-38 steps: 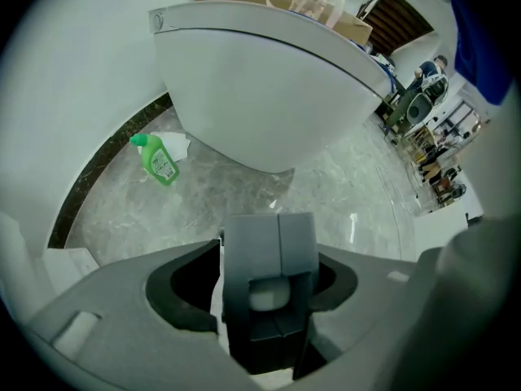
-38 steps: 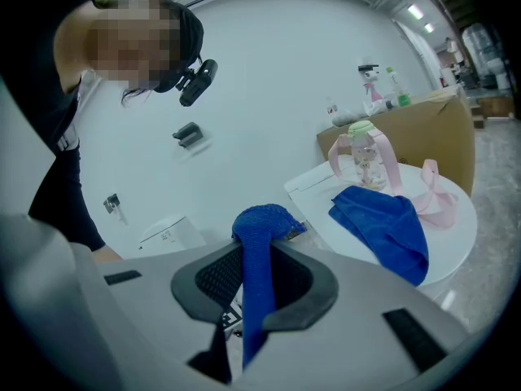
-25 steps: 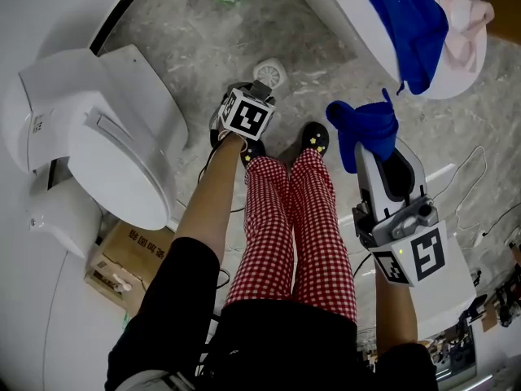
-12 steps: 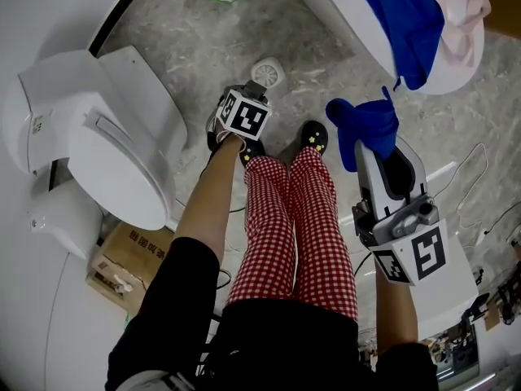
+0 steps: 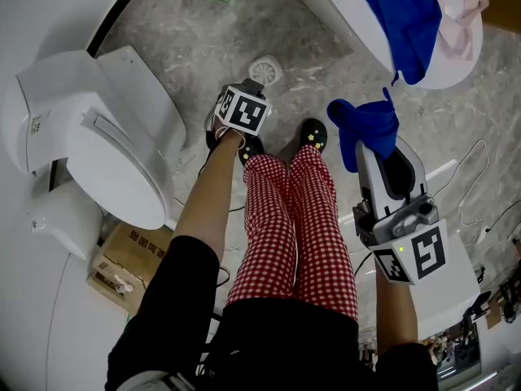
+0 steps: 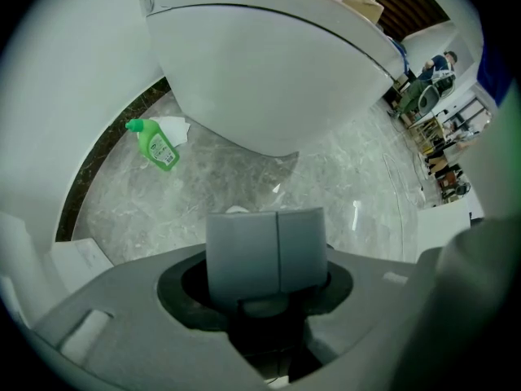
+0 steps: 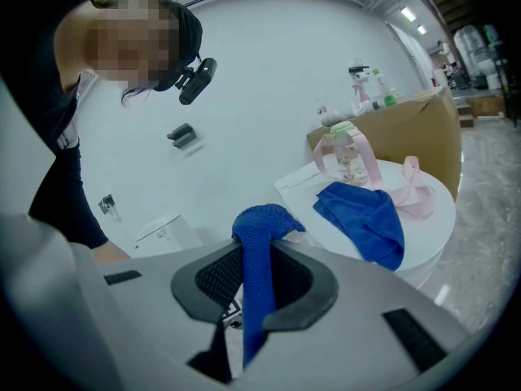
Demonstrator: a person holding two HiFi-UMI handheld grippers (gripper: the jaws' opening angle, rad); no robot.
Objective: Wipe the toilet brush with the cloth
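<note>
1. The left gripper [image 6: 265, 290] points down at the marble floor [image 6: 350, 177]. In the head view its marker cube [image 5: 242, 109] faces up, between the person's shoes [image 5: 313, 135] and a round white floor drain [image 5: 265, 70].
2. Its jaws are closing, and the grey, square-sided handle of the toilet brush [image 6: 265, 247] stands between them. A dark strip shows on each side of the handle, wider on the left, so the pads do not look pressed against it.
3. Only the handle can be seen, and only in the left gripper view. The brush's head is hidden, and a small white edge past the handle's top is too little to identify.
4. The right gripper [image 7: 254, 287] has its jaws clamped on the blue cloth [image 7: 259, 243]. A bunched end of the cloth bulges out beyond the jaws, and a narrow strip of it runs back between the black pads.
5. In the head view that bunched end [image 5: 364, 129] is held off the floor past the gripper's tip, well to the right of the left gripper.
6. A second blue cloth [image 7: 366, 218] lies draped over the near edge of a white rounded fixture [image 7: 423, 251], apart from the held one.
7. The toilet [image 6: 269, 72], lid down, stands on the floor just left of the left gripper in the head view.
8. A green bottle [image 6: 156, 147] lies on its side at the far edge of the floor, by the dark border strip.
</note>
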